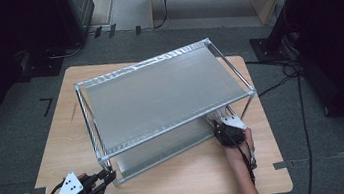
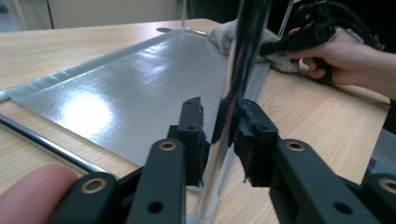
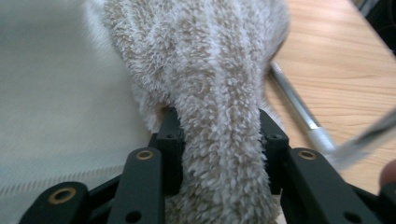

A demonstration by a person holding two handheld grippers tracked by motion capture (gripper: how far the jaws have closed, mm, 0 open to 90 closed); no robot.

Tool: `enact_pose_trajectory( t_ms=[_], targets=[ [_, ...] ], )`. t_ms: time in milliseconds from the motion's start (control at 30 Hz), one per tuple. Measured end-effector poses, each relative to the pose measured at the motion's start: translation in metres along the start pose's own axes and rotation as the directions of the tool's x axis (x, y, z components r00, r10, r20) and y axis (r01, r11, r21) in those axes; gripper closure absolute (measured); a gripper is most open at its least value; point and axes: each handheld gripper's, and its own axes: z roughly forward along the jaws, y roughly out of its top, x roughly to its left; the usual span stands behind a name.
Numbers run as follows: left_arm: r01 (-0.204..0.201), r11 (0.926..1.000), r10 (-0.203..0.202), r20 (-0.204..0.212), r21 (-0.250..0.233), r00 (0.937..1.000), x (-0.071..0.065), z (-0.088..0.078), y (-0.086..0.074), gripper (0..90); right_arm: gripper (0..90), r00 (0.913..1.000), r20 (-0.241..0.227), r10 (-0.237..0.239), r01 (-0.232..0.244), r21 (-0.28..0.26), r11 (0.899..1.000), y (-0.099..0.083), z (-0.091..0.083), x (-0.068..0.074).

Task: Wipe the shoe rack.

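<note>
My left claw (image 2: 219, 135) is clamped on the chrome corner post (image 2: 236, 88) of the two-tier rack (image 1: 159, 91), down at the near left corner by the lower shelf (image 2: 135, 88). My right claw (image 3: 219, 140) is closed on a fold of the fluffy beige cloth (image 3: 210, 79), which lies on the right end of that lower shelf, under the top tier. The rack stands in the middle of the wooden table (image 1: 200, 171)

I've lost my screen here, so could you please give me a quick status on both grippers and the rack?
Left gripper shut on rack post. Right gripper shut on cloth, on lower shelf. Nothing in the way.
</note>
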Motion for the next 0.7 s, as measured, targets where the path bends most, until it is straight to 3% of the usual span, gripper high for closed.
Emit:
enact_pose_trajectory(
  t_ms=[100,267,333,400,567,700],
  targets=[
    [-0.009,1.0000,0.009,-0.004,-0.001,0.9999,-0.001,0.000,0.002,78.9,64.3,0.9991,-0.043,0.008,-0.007,0.020,1.000,0.001,-0.003,0.006],
    [-0.011,0.9999,0.011,0.013,0.005,0.9998,-0.002,0.000,0.002,79.2,64.9,0.9972,-0.073,-0.017,0.019,0.022,1.000,-0.001,-0.008,0.024],
    [-0.018,0.9998,0.018,0.019,0.007,0.9997,-0.003,0.001,0.002,79.3,65.0,0.9933,-0.116,-0.001,0.005,0.035,0.999,-0.002,-0.012,0.038],
    [-0.018,0.9998,0.018,0.018,0.005,0.9997,-0.003,0.001,0.002,79.4,65.1,0.9889,-0.147,-0.023,0.028,0.035,0.999,-0.004,-0.015,0.053],
    [-0.015,0.9999,0.015,0.023,0.005,0.9996,-0.003,0.001,0.002,79.5,65.1,0.9710,-0.224,-0.084,0.093,0.028,0.995,-0.006,-0.022,0.100],
    [-0.027,0.9996,0.027,0.038,0.004,0.9989,-0.006,0.003,0.001,79.5,65.1,0.9494,-0.294,-0.110,0.124,0.027,0.992,-0.009,-0.032,0.134]
  ],
)
